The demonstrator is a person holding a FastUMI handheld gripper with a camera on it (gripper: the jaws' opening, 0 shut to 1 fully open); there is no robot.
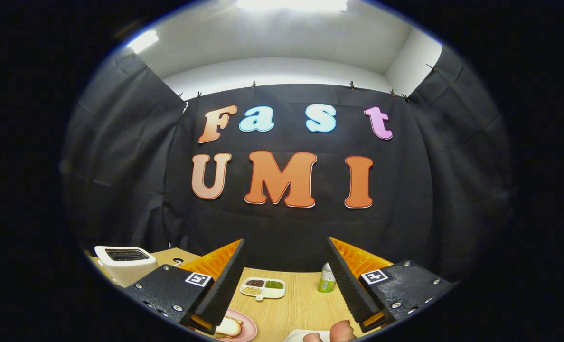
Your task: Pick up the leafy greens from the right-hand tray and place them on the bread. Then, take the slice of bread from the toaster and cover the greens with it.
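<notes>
On the pale wooden worktop (pixel 301 308) our fingers (pixel 286 280) gape empty; white toaster (pixel 125 263) at ten o'clock, bread on its pink plate (pixel 230 327) at seven. Greens unseen; aimed this high, we risk groping blind.

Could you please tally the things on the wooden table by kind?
White toaster: 1
White divided dish of beans: 1
Green-labelled bottle: 1
Pink plate with bread slice: 1
Total: 4
The tongs hang open above them.
</notes>
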